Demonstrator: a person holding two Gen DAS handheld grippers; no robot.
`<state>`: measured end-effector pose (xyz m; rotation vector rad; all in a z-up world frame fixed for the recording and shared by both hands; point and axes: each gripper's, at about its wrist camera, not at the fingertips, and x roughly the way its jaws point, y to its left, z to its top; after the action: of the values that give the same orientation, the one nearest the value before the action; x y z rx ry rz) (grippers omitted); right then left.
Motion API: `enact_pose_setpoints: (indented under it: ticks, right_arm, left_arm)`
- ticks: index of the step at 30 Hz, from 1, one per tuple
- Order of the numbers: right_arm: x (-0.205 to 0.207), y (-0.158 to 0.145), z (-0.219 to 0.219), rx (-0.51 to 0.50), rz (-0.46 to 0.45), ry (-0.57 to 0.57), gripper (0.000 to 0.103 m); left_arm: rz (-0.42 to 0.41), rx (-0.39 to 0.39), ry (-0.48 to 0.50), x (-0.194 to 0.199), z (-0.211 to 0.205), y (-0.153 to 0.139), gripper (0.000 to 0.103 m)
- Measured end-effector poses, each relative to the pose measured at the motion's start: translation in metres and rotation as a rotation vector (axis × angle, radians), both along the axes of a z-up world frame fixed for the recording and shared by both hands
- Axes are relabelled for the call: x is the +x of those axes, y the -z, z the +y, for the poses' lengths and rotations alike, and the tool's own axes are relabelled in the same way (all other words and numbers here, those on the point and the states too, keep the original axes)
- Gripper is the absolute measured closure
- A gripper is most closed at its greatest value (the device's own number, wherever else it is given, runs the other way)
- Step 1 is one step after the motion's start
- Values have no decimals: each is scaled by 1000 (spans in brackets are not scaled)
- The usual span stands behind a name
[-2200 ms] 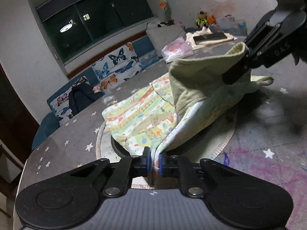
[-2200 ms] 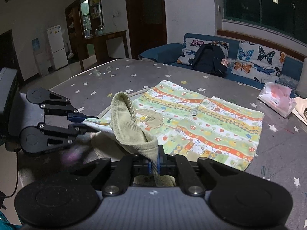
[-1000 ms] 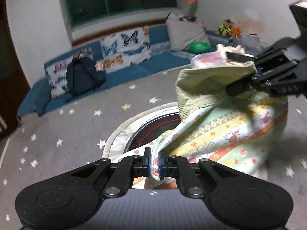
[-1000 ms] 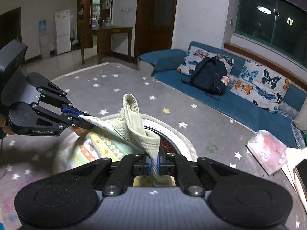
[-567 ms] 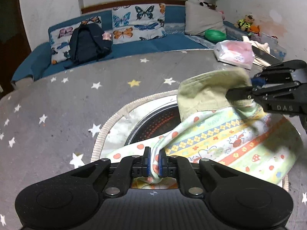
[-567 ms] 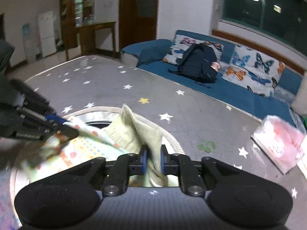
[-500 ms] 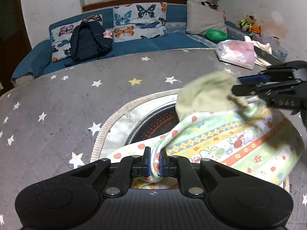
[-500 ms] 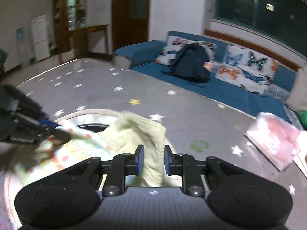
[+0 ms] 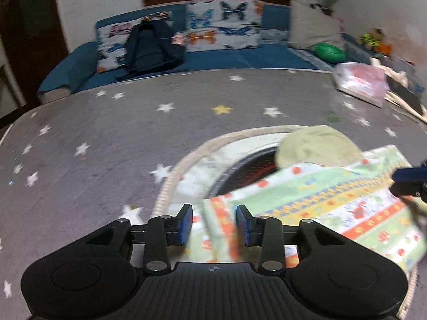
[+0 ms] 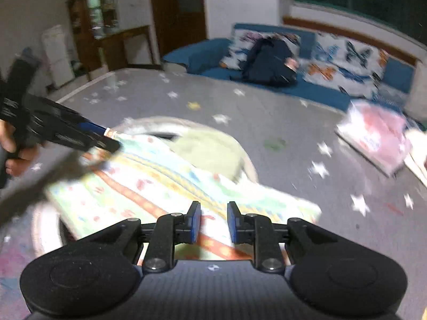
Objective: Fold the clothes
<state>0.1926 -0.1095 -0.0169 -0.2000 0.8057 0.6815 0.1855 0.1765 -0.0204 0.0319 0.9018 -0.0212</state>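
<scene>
Left wrist view: folded shirt [image 9: 333, 197] lies crosswise, collar away.

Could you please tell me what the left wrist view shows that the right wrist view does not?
Only the left wrist view shows the green ball and stuffed toys by the wall. Only the right wrist view shows the white fridge, the wooden desk and a person's hand. Both show the patterned shirt, the starry tablecloth, the dark backpack and the pink packet.

Right gripper [image 9: 409, 184] cut off at the frame's edge — shirt [image 10: 160, 186] motion-blurred.
</scene>
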Motion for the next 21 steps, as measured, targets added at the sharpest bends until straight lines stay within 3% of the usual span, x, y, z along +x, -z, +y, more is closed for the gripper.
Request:
enact_pose_setpoints:
  ticks: [3,6,9,15,21]
  right_arm:
    - [5,5,-8,-34,-20,44,83]
    - [5,-5,-6,-27,-45,54,83]
    - [5,-14,6,17,-53,23,83]
    - [14,-4,42,34,-29,-26,83]
    - [21,12,55,1,-10,-16,83]
  left_arm:
    - [-11,18,-41,-2,7,-5,61]
    - [-45,89,-83,-4,7,-12,64]
    - [-79,43,-80,-8,2,-25,64]
    - [-74,-110,73,-9,-35,-26,69]
    - [-23,-125,100,13,-59,-3,69]
